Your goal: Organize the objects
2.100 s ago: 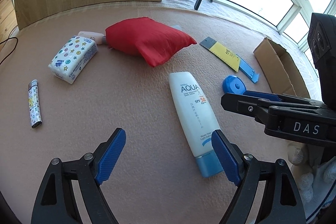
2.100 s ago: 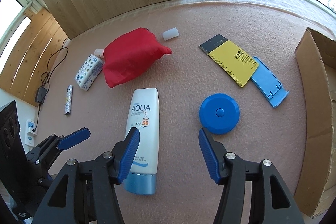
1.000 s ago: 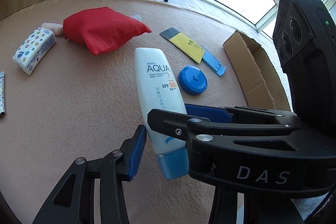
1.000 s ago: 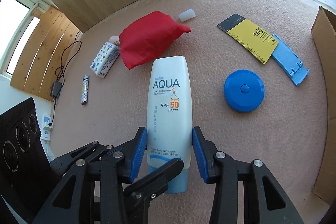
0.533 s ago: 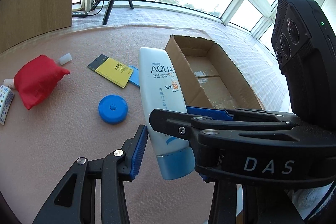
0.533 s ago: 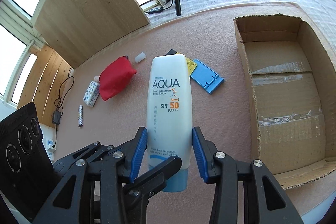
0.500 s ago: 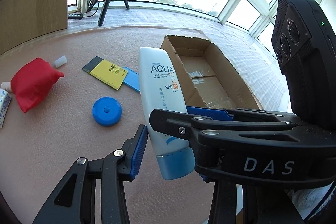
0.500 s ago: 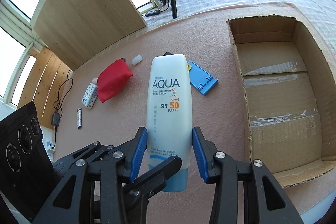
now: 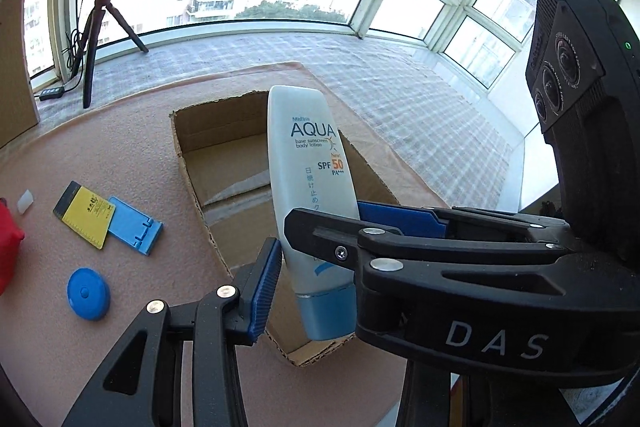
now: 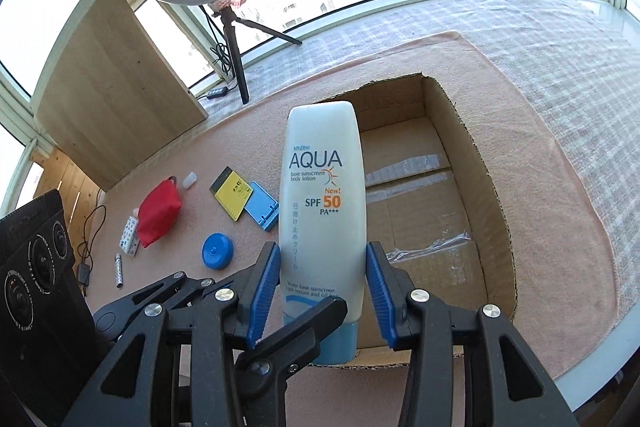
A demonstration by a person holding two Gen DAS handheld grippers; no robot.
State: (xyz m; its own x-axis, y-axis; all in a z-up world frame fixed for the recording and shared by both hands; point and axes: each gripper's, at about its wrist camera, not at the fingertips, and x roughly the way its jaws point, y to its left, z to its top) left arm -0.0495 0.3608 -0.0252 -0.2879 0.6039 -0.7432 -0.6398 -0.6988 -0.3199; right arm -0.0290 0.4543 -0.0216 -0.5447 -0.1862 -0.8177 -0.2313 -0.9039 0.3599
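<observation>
Sunlit windows ring a pink mat. Your right gripper [image 10: 323, 285] has its jaws clamped on the sunscreen tube [image 10: 322, 211], held above the open cardboard box [image 10: 496, 223]; your left gripper's [image 9: 316, 267] jaws bracket it, contact unclear.

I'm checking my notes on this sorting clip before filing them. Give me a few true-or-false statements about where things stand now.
1. The right hand-held gripper clamps the white AQUA sunscreen tube with a blue cap. True.
2. The brown open cardboard box already holds the round blue disc. False: the round blue disc lies on the mat.
3. The tube is held over the box. True.
4. The red fabric pouch sits inside the box. False: it lies on the mat.
</observation>
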